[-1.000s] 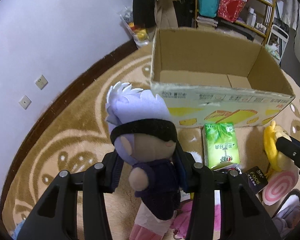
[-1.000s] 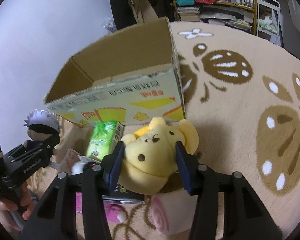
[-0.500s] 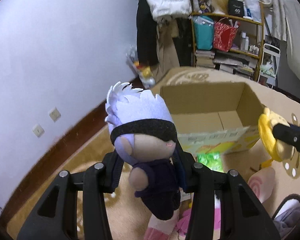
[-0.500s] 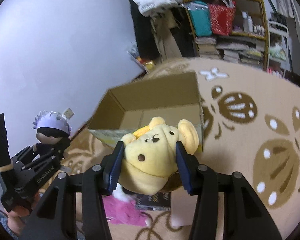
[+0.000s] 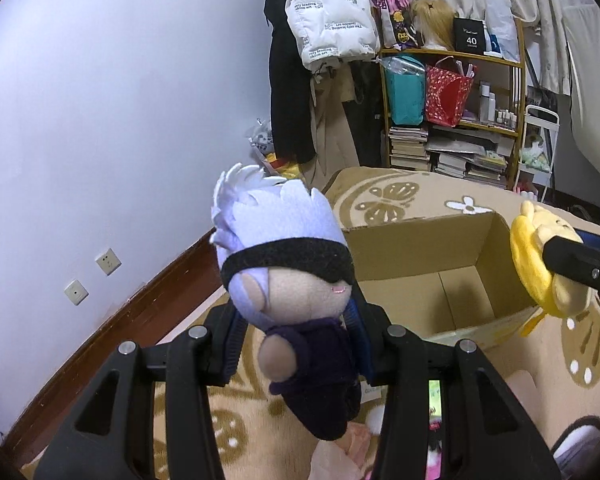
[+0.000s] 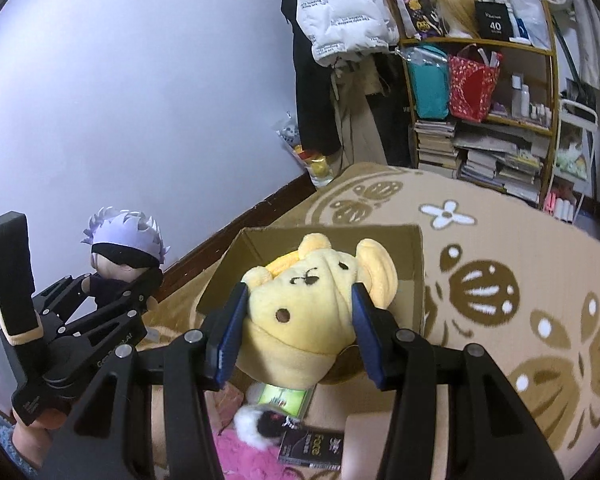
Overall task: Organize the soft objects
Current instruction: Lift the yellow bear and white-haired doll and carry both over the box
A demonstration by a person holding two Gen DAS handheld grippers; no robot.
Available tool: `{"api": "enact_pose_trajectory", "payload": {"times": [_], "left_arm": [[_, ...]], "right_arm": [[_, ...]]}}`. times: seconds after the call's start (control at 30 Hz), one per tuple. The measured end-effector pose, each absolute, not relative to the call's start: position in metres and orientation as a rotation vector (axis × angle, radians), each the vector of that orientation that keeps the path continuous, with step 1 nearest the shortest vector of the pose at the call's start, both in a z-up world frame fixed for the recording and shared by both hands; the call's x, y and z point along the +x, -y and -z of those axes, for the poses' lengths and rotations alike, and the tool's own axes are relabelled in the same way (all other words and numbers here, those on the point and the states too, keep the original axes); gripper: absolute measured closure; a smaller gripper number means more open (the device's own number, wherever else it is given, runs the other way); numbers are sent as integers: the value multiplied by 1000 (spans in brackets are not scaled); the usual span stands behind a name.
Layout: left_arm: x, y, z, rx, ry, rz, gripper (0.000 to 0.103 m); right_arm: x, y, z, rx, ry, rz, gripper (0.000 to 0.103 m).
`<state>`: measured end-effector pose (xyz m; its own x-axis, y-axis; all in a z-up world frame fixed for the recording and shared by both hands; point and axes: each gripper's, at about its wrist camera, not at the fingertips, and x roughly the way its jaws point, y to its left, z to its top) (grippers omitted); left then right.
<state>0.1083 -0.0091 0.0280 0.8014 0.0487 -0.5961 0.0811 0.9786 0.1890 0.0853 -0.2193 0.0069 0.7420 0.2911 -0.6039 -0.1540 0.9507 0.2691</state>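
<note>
Both grippers are rising — left gripper (image 5: 296,344) clamping the white-haired doll (image 5: 288,276), right gripper (image 6: 298,332) clamping the yellow plush (image 6: 312,312) — carrying; next, releasing over the cardboard box (image 5: 428,256).

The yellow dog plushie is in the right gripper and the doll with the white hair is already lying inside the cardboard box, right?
Not quite. The white-haired doll is not in the cardboard box; the left gripper holds it up in the air, as the left wrist view shows. The box looks empty. The yellow dog plushie is in the right gripper, as you said.

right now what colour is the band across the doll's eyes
Black, a band under pale lilac hair on the doll; clearest in the left wrist view.
</note>
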Motion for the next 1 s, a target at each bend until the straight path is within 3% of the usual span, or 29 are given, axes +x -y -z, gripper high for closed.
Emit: {"api": "enact_pose_trajectory", "payload": {"times": [1.0], "left_arm": [[174,49,21,275,-722,82,58]], "right_arm": [[149,233,14,186,-695,-253,46]]}}
